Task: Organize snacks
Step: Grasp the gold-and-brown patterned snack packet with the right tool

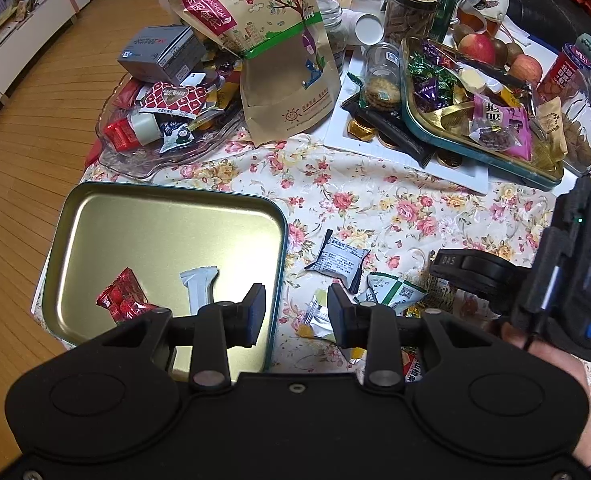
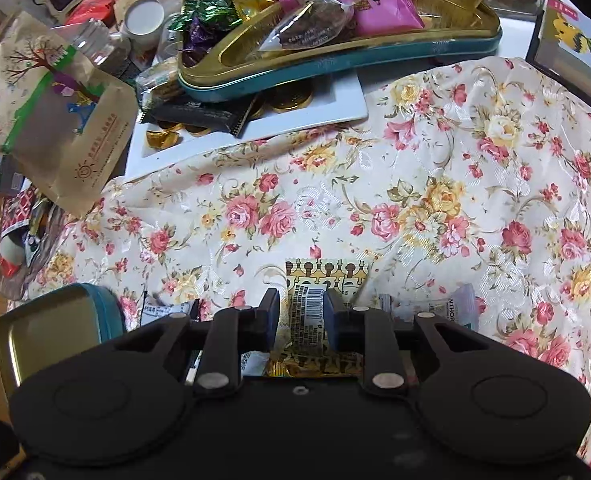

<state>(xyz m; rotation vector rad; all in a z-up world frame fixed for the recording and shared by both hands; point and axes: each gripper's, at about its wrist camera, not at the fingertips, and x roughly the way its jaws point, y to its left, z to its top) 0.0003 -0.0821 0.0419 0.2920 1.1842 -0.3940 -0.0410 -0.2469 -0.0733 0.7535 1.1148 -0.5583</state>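
My left claw (image 1: 296, 312) hung open and empty at lower centre, over the rim of the gold tin lid (image 1: 155, 236) holding a red candy (image 1: 123, 298) and a white bar (image 1: 199, 288). My right claw (image 2: 300, 316) straddled the yellow barcode packet (image 2: 315, 304), jaws apart.

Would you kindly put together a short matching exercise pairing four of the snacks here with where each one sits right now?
Things:
1. red candy packet
2. dark blue snack packet
3. pink snack bag
4. yellow patterned packet

Places:
A. on the floral tablecloth, right of the empty tin
B. between the right gripper's open fingers
C. inside the near gold tin, beside a white bar
D. in the crowded teal-rimmed tray at the back

Pairs: 1-C, 2-A, 3-D, 4-B
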